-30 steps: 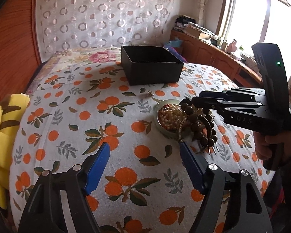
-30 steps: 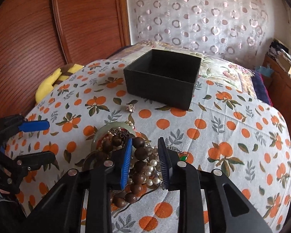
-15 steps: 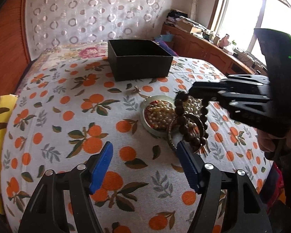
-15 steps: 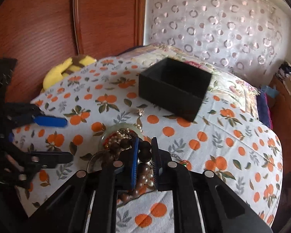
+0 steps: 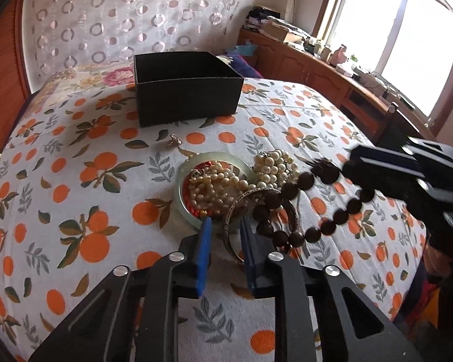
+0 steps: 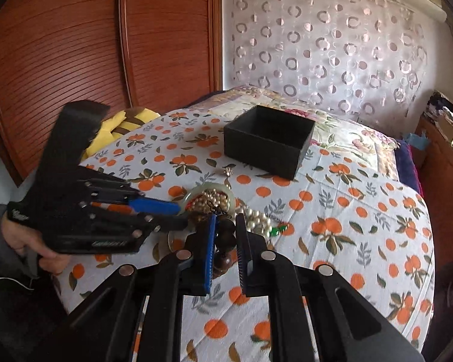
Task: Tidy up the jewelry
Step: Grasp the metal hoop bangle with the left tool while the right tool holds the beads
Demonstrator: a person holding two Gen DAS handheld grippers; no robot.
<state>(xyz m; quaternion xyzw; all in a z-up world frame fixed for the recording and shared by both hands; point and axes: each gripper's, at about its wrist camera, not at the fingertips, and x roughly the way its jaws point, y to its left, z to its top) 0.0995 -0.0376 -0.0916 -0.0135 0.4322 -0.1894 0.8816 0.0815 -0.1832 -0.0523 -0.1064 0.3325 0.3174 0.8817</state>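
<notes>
A pile of jewelry lies mid-table: a pale green bangle [image 5: 184,178] with pearl strands [image 5: 214,187] in it, a dark metal bangle [image 5: 250,194] and a brown wooden bead bracelet [image 5: 290,191]. My right gripper [image 6: 226,231] is shut on the bead bracelet [image 6: 226,235] and lifts it to the right; it also shows in the left wrist view [image 5: 359,169]. My left gripper [image 5: 225,236] has its jaws narrowed around the metal bangle's near rim. An open black box [image 5: 187,102] stands behind the pile.
A small earring [image 5: 175,141] lies between box and pile. A green-stone piece [image 6: 276,230] sits by the pearls. The orange-print tablecloth [image 5: 75,181] covers the round table. A yellow plush [image 6: 120,126] lies at the left edge; a wooden cabinet [image 5: 317,72] stands at the right.
My left gripper moved forward to the pile and narrowed its jaws around the metal bangle. My right gripper pulled the bead bracelet up and to the right, stretching it out.
</notes>
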